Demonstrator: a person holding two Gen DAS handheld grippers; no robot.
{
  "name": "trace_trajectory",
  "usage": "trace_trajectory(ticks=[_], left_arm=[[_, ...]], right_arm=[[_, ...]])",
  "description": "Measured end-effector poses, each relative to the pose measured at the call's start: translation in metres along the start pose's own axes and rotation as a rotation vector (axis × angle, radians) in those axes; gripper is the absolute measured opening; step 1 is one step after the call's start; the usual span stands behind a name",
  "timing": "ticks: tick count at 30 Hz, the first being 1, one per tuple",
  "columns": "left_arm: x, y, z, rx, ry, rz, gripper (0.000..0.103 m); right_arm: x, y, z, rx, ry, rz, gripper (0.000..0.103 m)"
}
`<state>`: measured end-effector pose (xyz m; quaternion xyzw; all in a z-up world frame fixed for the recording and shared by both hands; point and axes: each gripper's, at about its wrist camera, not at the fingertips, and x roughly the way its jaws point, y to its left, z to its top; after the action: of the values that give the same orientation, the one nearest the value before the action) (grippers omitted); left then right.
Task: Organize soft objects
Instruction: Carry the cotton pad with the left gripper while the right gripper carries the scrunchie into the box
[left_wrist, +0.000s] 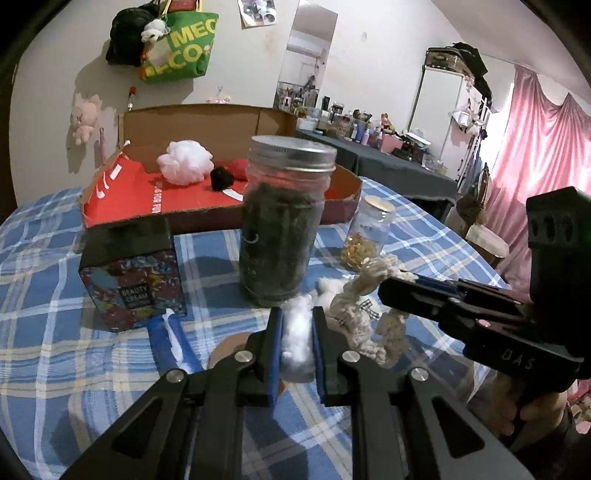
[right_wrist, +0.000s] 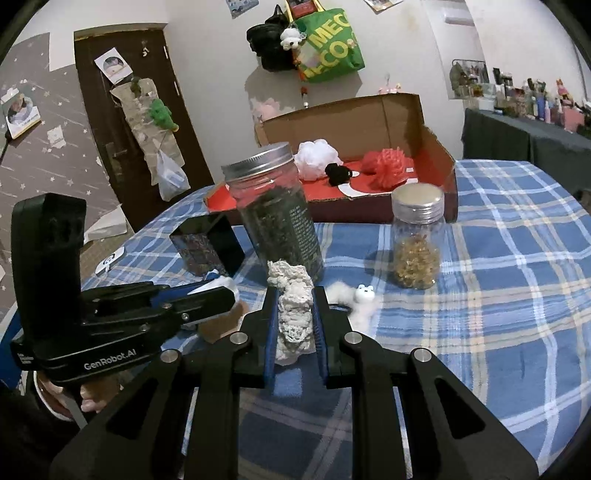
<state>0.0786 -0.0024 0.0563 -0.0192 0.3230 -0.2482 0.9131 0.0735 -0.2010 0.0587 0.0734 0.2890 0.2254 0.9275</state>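
Left gripper (left_wrist: 297, 328) fingers clamped on white fluff wad (left_wrist: 297, 332), lower end hidden. Right gripper (right_wrist: 294, 321) fingers clamped on cream crochet piece (right_wrist: 291, 295), above the table (right_wrist: 498, 295); base hidden.

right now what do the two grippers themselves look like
Both are matte black plastic with blue pads lining the inner faces of the fingers and silver round bolts at the linkage pivots. The left gripper carries white "GenRobot.AI" lettering on its body. The right gripper shows raised "DAS" letters. No cables are visible.
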Motion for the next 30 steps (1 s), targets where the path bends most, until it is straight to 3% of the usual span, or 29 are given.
trace_trajectory(ticks=[13, 20, 30], left_arm=[[0.005, 0.009, -0.001, -0.034, 0.021, -0.022, 0.016], [-0.006, 0.038, -0.001, -0.112, 0.037, -0.052, 0.016], [-0.026, 0.082, 0.000, -0.182, 0.034, 0.016, 0.016]], right_arm=[[0.001, -0.015, 0.001, 0.063, 0.013, 0.030, 0.017], [-0.007, -0.041, 0.004, 0.153, 0.014, 0.067, 0.017], [-0.022, -0.074, 0.009, 0.221, 0.020, 0.021, 0.017]])
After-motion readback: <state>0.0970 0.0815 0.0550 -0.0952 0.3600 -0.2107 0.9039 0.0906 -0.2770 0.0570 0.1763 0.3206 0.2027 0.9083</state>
